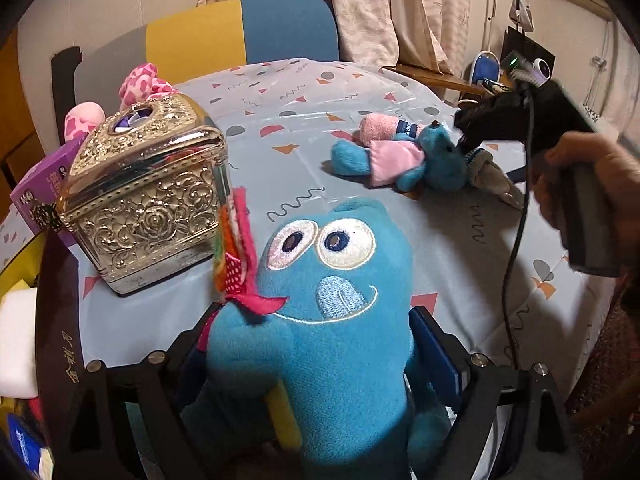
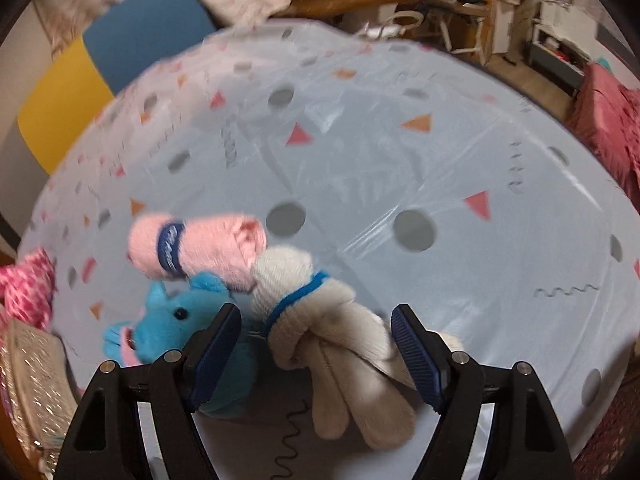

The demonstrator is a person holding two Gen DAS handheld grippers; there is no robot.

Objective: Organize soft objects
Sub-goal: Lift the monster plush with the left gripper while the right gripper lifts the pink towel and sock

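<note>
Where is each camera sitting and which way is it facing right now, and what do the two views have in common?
Left wrist: on the left gripper, looking down along its fingers, which flank a big blue plush monster, toward a gold embossed box; the right gripper and the hand holding it show at right.
Right wrist: on the right gripper, pointing steeply down at a knotted cream sock between its open fingers.
Shared: small blue plush toy, pink sock roll, patterned tablecloth.
</note>
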